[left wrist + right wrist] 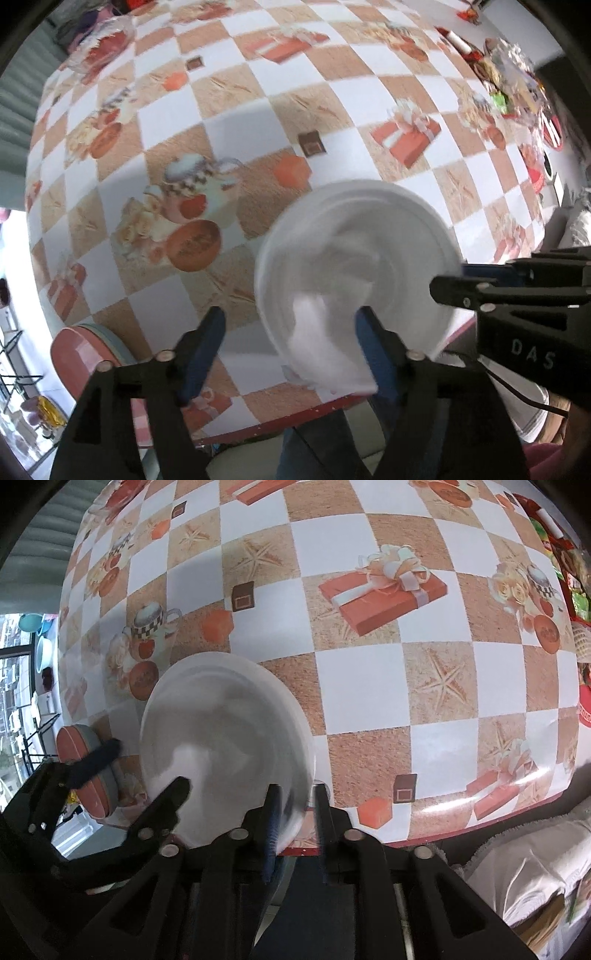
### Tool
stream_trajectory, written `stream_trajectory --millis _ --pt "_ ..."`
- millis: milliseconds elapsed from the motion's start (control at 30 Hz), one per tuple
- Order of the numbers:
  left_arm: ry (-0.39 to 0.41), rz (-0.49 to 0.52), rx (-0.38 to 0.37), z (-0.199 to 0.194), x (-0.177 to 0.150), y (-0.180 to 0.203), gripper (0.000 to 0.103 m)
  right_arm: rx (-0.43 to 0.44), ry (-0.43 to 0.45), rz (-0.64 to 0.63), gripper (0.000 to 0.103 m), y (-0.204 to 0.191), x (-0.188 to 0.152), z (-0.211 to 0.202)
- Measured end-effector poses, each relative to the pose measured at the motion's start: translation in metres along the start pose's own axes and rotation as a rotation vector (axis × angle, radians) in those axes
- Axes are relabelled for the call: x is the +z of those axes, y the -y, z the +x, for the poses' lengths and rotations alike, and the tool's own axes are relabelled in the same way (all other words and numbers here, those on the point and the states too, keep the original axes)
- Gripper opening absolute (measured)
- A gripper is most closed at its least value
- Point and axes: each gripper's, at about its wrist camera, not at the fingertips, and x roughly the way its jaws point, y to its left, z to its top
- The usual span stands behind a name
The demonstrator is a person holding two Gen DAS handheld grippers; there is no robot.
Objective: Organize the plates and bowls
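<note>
A white plate (354,266) (221,738) lies on the checkered tablecloth near the table's front edge. My left gripper (288,350) points down over the plate's near-left rim. Its jaws stand wide, one finger (203,354) outside the plate and the other over its inside, neither pad pressing. From the other side my right gripper (297,812) straddles the plate's near-right rim, with a gap on both sides of the rim. Each wrist view also shows the other gripper: the right gripper (454,280) at the plate's right rim, the left gripper (142,771) at its left rim.
The table (258,110) carries a glass bowl (107,40) at the far left and a heap of packets (517,85) at the far right. A round red stool (81,354) (81,768) stands off the left corner. The table's front edge (480,830) runs just below the plate.
</note>
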Motion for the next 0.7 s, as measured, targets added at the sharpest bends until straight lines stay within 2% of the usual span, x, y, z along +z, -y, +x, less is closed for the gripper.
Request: stream_trajectory --millis 33,67,400,533,700 --pt "0.004 -0.005 -0.002 -0.001 -0.001 -0.003 0.078 0.002 0.017 0.003 0.082 0.001 0.000 -0.003" --pt "0.004 -0.008 -0.003 -0.002 -0.002 -0.006 0.079 0.002 0.036 0.005 0.084 0.003 0.000 -0.007" --pt "-0.052 -0.109 -0.013 -0.002 -0.022 -0.042 0.080 -0.010 0.031 0.099 0.084 0.017 -0.011 -0.011" --pt "-0.037 -0.124 -0.009 -0.007 -0.020 -0.047 0.080 -0.016 -0.002 0.085 0.084 0.012 -0.016 -0.005" --pt "-0.038 -0.117 -0.018 -0.010 -0.022 -0.049 0.080 -0.032 0.001 0.071 0.086 0.006 -0.019 -0.004"
